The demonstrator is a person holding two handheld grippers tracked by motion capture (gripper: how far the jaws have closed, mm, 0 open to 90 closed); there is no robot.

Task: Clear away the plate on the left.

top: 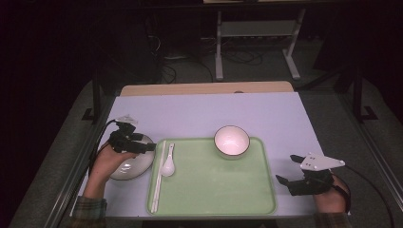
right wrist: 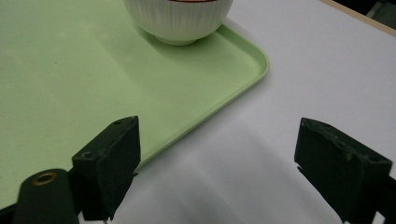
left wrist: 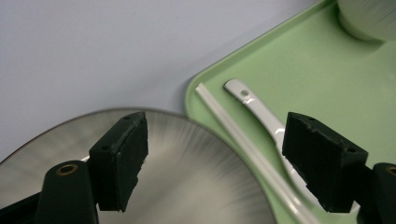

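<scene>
Currently left gripper jaws apart over the steel plate, beside the green tray. Right gripper jaws apart, holding nothing.

No text, label, brand, number or sign is showing readably in these pictures. The green tray, the white bowl, the spoon and the metal plate are all carrying plain surfaces without any writing.
</scene>
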